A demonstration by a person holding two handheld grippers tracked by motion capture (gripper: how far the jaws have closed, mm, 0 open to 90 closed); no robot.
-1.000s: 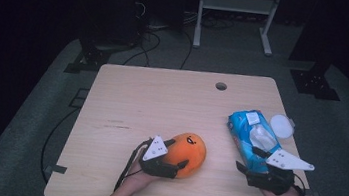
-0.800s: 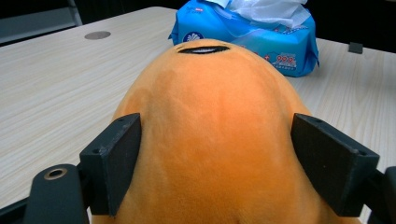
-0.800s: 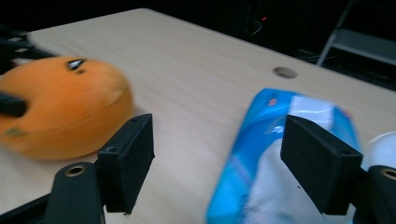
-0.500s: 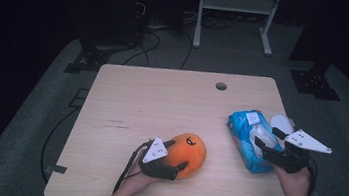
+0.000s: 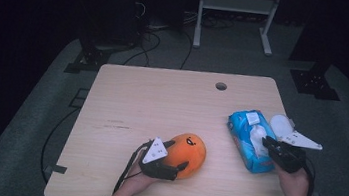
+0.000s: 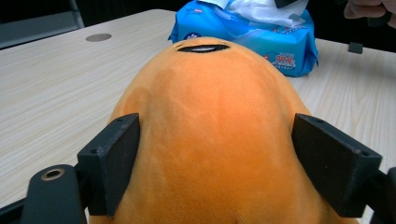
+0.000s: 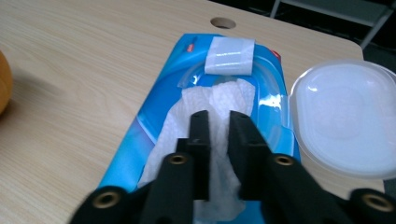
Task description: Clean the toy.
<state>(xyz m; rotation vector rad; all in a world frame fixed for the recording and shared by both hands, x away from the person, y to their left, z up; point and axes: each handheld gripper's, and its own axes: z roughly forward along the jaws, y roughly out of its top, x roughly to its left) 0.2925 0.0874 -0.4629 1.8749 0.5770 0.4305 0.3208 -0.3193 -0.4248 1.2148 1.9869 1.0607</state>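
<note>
An orange plush toy with a black mouth mark lies near the table's front edge. My left gripper is shut on it, and both pads press into its sides. A blue wipes pack lies at the right with its clear lid flipped open. A white wipe sticks up out of the pack's opening. My right gripper has just been closing, and its jaws now pinch that wipe between them. In the high view this gripper sits over the pack.
The wooden table has a round cable hole near its far edge. The open lid lies flat to the right of the pack. Dark floor, cables and a metal stand lie beyond the table.
My right gripper moved from the pack's near end up over its opening, and its jaws went from wide apart to pinched on the wipe. The left gripper and plush stayed still.
</note>
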